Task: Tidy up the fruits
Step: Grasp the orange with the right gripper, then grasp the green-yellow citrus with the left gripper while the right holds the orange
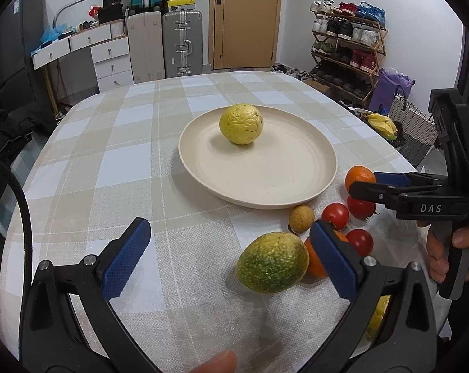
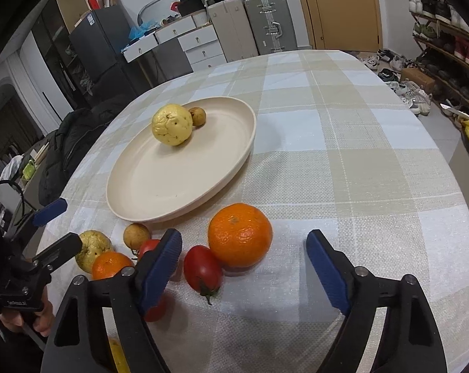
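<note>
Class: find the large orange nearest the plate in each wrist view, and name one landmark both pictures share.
Left wrist view: large orange at right, beside the plate's near-right rim, partly behind the right claw.
Right wrist view: large orange low centre, ahead of the open claw.
Shared landmark: the cream plate holding the yellow wrinkled fruit.

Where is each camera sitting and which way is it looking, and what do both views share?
Left wrist: on the left gripper, aimed down across the table at the green fruit and plate; a fingertip and the right gripper show.
Right wrist: on the right gripper, aimed down at the big orange; the left gripper and its hand show.
Shared: plate, yellow fruit, tomatoes, oranges.
</note>
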